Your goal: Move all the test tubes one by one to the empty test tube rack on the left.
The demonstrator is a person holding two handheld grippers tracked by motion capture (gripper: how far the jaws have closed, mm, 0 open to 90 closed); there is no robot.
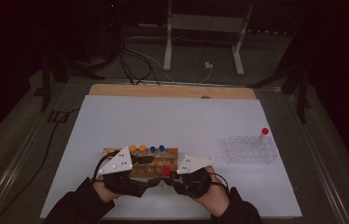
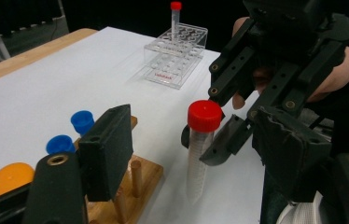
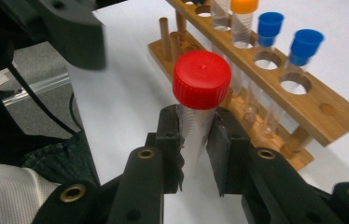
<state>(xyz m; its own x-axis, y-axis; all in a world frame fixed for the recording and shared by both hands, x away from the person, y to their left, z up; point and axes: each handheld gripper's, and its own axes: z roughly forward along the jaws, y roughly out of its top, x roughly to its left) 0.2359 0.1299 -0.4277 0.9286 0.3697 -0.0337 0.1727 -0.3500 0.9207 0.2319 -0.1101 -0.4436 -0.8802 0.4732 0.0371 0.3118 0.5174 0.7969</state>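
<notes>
2 hand-held grippers meet at the worktop's (image 1: 116, 121) 6 o'clock edge. The right hand-held gripper (image 3: 196, 133) is clamped on a clear red-capped centrifuge tube (image 3: 199, 100), held upright just beside the wooden rack (image 3: 275, 86). The left hand-held gripper (image 2: 196, 149) stands apart, its jaws on either side of that tube without pressing it.

The left gripper view brings out small red lettering on the clear plastic rack (image 2: 175, 53), too small to read. A 2nd red-capped tube (image 2: 176, 18) stands in that rack's far corner. From the high view this rack sits at 3 o'clock of the wooden one.

The right gripper view shows printed graduation marks on the held tube, and 1 orange-capped tube (image 3: 243, 18) and 2 blue-capped tubes (image 3: 269, 35) seated in the wooden rack's holes.
</notes>
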